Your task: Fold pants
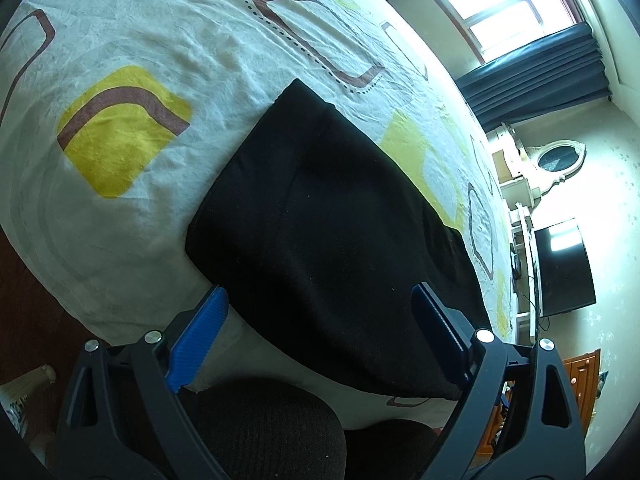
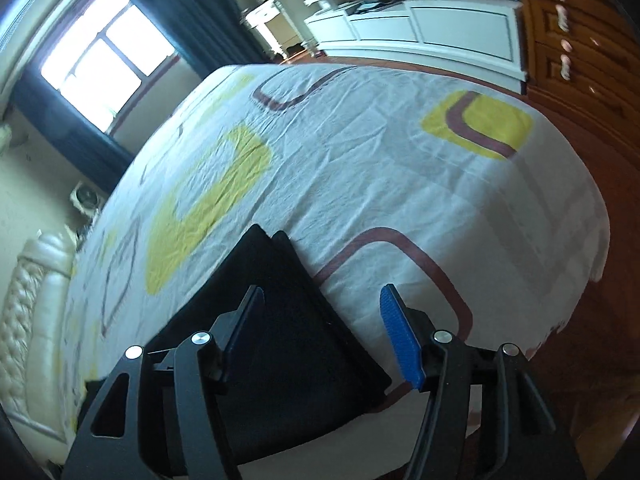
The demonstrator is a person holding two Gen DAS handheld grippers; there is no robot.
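Note:
Black pants (image 1: 320, 208) lie folded into a thick flat stack on a bed sheet (image 1: 120, 60) patterned white, yellow and brown, close to the near edge of the bed. My left gripper (image 1: 320, 300) hovers over the stack's near end. It is open wide, and its blue pads (image 1: 200, 340) touch no cloth. In the right wrist view the same pants (image 2: 280, 352) fill the lower middle, with layered edges at the far corner. My right gripper (image 2: 322, 296) is open above that stack's right edge, over the sheet (image 2: 360, 160), holding nothing.
Dark brown fabric (image 1: 260, 420) lies below the bed's near edge. A window with dark curtains (image 1: 540, 68), a dark screen (image 1: 564, 268) and a white cabinet (image 2: 420, 28) line the far walls. A wooden wardrobe (image 2: 580, 40) and a padded headboard (image 2: 32, 320) flank the bed.

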